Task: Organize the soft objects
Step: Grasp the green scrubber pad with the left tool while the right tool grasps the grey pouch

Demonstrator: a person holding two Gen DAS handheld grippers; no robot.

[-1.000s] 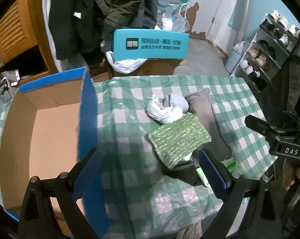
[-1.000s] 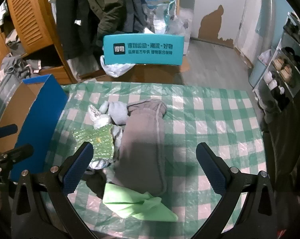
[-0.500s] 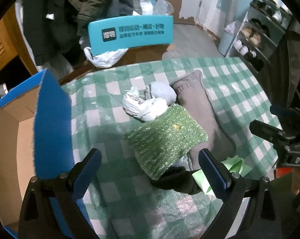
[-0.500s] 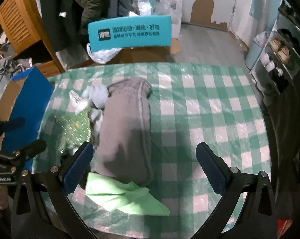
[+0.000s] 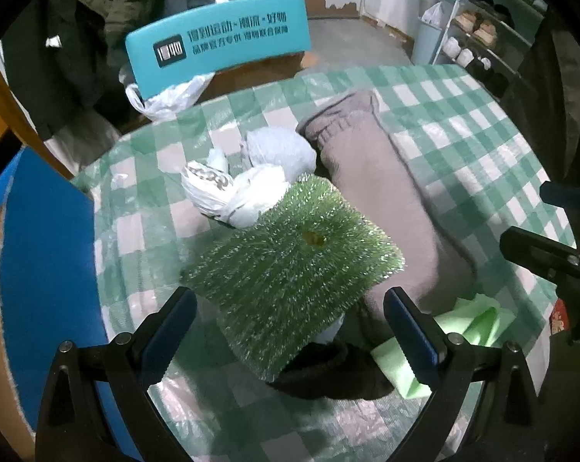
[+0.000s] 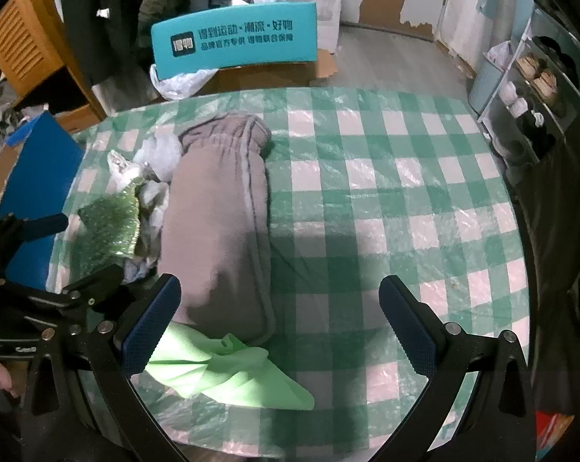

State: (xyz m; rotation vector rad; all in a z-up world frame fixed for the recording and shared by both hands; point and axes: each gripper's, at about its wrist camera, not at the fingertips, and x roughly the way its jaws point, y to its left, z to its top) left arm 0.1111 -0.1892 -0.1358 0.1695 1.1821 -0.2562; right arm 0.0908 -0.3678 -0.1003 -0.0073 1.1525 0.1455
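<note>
Left hand-held gripper point(image 5: 290, 308) gapes over green tinsel pad point(image 5: 290, 265); right hand-held gripper point(image 6: 278, 308) released above bare tablecloth point(image 6: 405, 200)

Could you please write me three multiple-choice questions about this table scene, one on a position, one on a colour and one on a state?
1. Where does the glittery green pad lie relative to the rolled grey garment?
A. On the garment's left side
B. On the garment's right side
C. Inside the cardboard box

2. What colour is the folded cloth at the near end of the grey garment?
A. Red
B. Light green
C. Black

3. How do the jaws of the left gripper and the right gripper stand?
A. Both shut on cloth
B. Left shut, right open
C. Both open and empty

Answers:
1 A, as the right wrist view shows the pad left of the garment.
2 B, as it is pale green in both views.
3 C, as each view shows wide-spread fingers gripping nothing.
</note>
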